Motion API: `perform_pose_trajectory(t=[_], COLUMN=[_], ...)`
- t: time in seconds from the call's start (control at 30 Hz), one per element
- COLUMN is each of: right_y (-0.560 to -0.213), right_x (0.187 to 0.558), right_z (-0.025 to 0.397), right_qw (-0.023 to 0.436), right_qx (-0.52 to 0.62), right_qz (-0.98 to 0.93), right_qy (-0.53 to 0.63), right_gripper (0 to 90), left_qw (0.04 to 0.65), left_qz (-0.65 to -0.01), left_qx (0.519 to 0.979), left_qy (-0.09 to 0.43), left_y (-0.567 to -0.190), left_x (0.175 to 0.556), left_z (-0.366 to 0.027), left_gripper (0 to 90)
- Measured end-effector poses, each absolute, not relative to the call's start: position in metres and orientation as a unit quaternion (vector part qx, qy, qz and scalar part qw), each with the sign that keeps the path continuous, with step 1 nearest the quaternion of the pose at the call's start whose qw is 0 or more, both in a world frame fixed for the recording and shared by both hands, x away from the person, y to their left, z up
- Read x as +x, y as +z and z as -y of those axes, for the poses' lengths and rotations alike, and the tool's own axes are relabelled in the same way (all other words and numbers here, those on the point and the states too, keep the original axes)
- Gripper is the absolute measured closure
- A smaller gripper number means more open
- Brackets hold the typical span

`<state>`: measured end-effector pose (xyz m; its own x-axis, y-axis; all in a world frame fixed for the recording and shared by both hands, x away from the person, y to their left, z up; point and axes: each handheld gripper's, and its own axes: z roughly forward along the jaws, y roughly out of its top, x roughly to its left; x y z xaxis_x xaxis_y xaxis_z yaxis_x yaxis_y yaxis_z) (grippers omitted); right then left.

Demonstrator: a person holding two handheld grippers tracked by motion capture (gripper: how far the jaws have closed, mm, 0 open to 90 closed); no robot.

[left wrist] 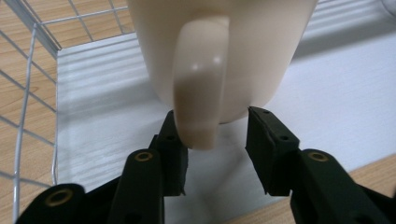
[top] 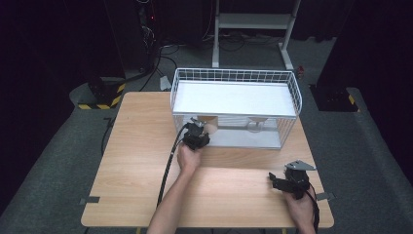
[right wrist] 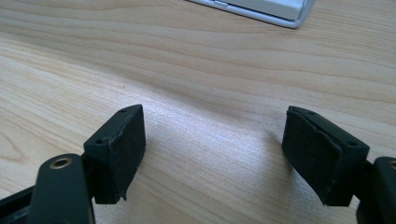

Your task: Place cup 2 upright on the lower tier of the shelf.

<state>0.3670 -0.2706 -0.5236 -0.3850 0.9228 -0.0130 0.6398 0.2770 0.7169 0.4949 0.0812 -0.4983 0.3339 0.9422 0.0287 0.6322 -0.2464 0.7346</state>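
A cream mug (left wrist: 219,51) hangs in the lower tier of a white wire rack (top: 292,87), at the rack's left front, just above the white floor panel (left wrist: 336,79). In the left gripper view the mug's upper body is cut off by the frame edge; its handle (left wrist: 198,88) faces the camera and points down. In the high view the mug (top: 210,127) is small and partly hidden behind the left gripper (top: 197,135), so how it is hung cannot be made out.

The left gripper (left wrist: 215,135) has its jaws spread apart, one to each side of the handle's lower end. The left jaw lies just beside the handle, and whether it touches cannot be told; the right jaw stands apart from it, below the mug's bottom edge. Nothing is clamped: the gripper is released.

Further right in the same tier, a second, glass-like item (top: 254,126) hangs; it is too small to identify. The rack's upper shelf (top: 234,97) is a plain white panel.

The right gripper (top: 277,183) rests near the front right of the wooden table (top: 141,146), well apart from the rack. In the right gripper view the right gripper (right wrist: 212,154) has its jaws wide apart over bare wood, holding nothing, with a corner of the rack's base (right wrist: 280,11) cut off at the top edge.
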Motion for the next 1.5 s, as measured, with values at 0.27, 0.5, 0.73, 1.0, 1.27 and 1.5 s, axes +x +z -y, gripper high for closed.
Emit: perform_pose_trajectory(t=[0.27, 0.5, 0.73, 1.0, 1.27, 1.5], right_y=[-0.524, -0.524, -0.524, -0.524, -0.524, -0.524], right_x=[0.367, 0.367, 0.367, 0.367, 0.367, 0.367], right_z=[0.271, 0.27, 0.27, 0.27, 0.27, 0.27], right_qw=[0.221, 0.22, 0.22, 0.22, 0.221, 0.221], right_qx=[0.509, 0.51, 0.509, 0.509, 0.509, 0.509], right_qz=[-0.768, -0.767, -0.767, -0.767, -0.768, -0.768], right_qy=[0.32, 0.321, 0.321, 0.321, 0.321, 0.321], right_gripper=[22.0, 22.0, 22.0, 22.0, 22.0, 22.0], left_qw=[0.319, 0.318, 0.32, 0.316, 0.332, 0.345], left_qz=[-0.529, -0.52, -0.517, -0.519, -0.524, -0.517], left_qx=[0.751, 0.76, 0.763, 0.761, 0.752, 0.751], left_qy=[0.232, 0.225, 0.222, 0.228, 0.223, 0.222], left_y=[-0.502, -0.501, -0.501, -0.502, -0.498, -0.491], left_x=[0.499, 0.504, 0.507, 0.505, 0.491, 0.477], left_z=[-0.08, -0.083, -0.081, -0.081, -0.087, -0.096], left_gripper=[61.2, 65.1, 64.1, 43.4, 32.6, 32.1])
